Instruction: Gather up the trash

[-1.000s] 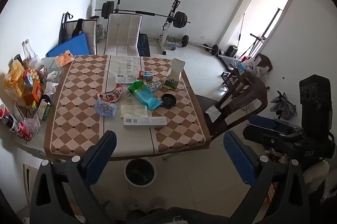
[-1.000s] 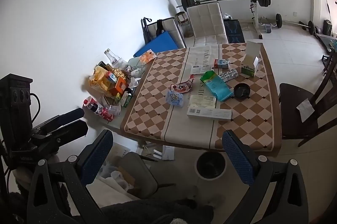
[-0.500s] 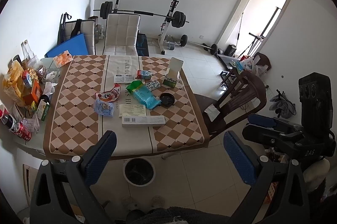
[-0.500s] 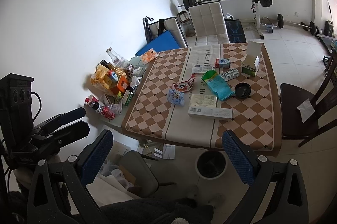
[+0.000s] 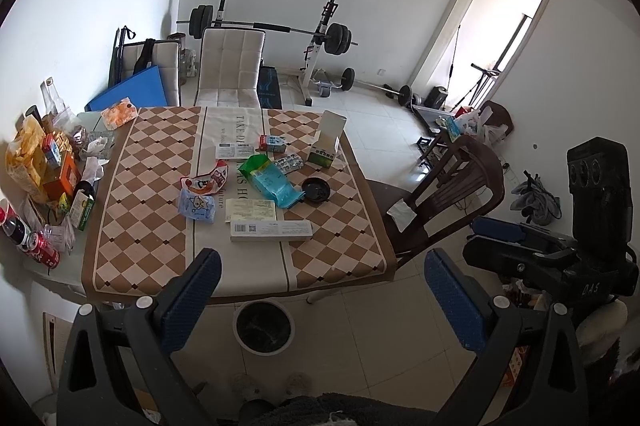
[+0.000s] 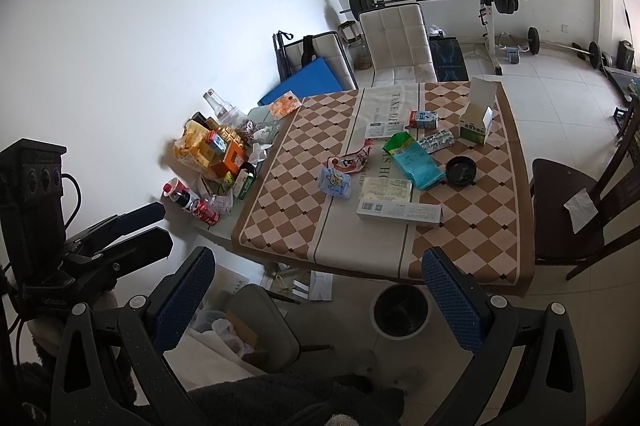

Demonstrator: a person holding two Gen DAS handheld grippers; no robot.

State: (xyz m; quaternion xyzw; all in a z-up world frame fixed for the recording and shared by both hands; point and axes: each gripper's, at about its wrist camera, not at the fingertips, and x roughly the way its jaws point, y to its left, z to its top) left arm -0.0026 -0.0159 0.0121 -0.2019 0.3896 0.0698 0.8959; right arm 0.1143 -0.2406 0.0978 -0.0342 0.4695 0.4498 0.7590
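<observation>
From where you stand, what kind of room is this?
Probably a room in a home, used for both dining and exercise: a table strewn with snack wrappers, a barbell rack behind it, and a wooden chair.

On the checkered table (image 5: pixel 136 194) lie two long white boxes, one (image 5: pixel 271 230) near the front edge and one (image 5: pixel 235 151) farther back, one teal bag (image 5: pixel 272 180), one black dish (image 5: pixel 316 190), one blister pack (image 5: pixel 291 163), one open green-and-white carton (image 5: pixel 327 146) and two crumpled wrappers. One waste bin (image 5: pixel 264 326) stands below its front edge, and two red cans lie left of it.
</observation>
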